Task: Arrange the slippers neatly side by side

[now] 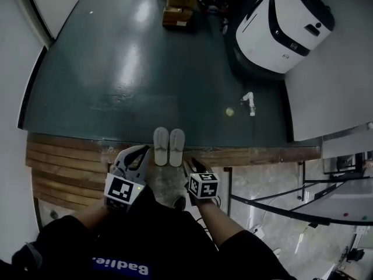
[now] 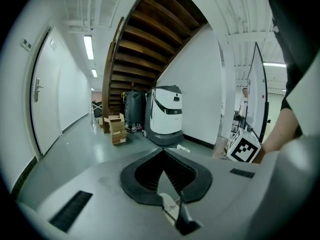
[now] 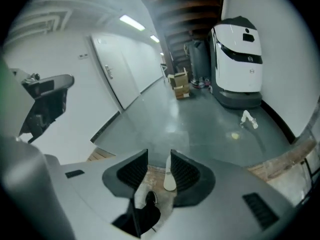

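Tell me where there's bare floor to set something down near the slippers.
The green floor beyond the slippers is bare up to the cardboard boxes. Rightward it is busier: a small white object and the white cleaning robot.

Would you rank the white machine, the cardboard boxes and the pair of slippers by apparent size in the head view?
White machine: clearly largest.
Cardboard boxes and pair of slippers: about alike; the boxes stand farther off, cut by the frame edge, so unranked.
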Motion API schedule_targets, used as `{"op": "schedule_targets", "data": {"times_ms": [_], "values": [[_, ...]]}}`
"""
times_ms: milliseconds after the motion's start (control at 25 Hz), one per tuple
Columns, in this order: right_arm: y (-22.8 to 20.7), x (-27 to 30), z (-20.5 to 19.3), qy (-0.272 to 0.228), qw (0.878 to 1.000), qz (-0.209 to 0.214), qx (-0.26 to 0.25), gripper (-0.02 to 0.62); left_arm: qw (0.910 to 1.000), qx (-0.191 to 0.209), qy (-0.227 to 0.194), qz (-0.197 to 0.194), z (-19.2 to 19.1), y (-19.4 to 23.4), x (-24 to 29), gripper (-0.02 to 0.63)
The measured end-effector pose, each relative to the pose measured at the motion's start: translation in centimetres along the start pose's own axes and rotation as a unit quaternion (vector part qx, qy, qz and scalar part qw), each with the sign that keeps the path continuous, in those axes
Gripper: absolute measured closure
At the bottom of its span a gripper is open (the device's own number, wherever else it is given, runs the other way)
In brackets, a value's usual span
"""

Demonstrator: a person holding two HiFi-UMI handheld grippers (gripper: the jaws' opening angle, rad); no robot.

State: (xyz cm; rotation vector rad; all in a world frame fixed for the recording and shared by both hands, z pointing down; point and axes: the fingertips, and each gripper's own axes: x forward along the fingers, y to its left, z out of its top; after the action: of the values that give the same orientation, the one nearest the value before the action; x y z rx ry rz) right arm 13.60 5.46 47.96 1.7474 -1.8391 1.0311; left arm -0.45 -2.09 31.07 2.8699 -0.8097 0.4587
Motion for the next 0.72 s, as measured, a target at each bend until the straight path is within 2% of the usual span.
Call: {"op": "schedule_targets", "data": {"times_ms": [160,280,400,520,680,720], "values": [[2.4,-7.2,3.0,-0.095,0.994,0.051,-0.024,0.459,0.9996,-0.010,-0.013,0.023,1.9,-5.9,-1.7,0.604],[3.9,-13.5,5.1,-0.166,0.980,0.089,-0.063,0.460,0.9980,-0.045,-0.017,0.040,3.0,-10.2,-3.2,0.604],[5.5,-19.3,6.7,-0.216,0.964,0.123,-0.092,0.462,0.9975,-0.061,-0.023,0.027,4.4,-14.5,-4.6,0.604],[7.6,-24.5,7.6,-0.254,0.950,0.141,-0.114,0.463,0.9978,-0.058,-0.031,0.006,5.7,-17.8,-6.4,0.604],[10.3,-29.4,8.1,-0.291,0.934,0.141,-0.152,0.469,0.9978,-0.036,-0.052,-0.017,7.7,-20.0,-8.5,0.604],[10.9,-30.1,8.0,-0.298,0.931,0.138,-0.158,0.491,0.9978,-0.029,-0.056,-0.022,8.0,-20.3,-9.1,0.604]]}}
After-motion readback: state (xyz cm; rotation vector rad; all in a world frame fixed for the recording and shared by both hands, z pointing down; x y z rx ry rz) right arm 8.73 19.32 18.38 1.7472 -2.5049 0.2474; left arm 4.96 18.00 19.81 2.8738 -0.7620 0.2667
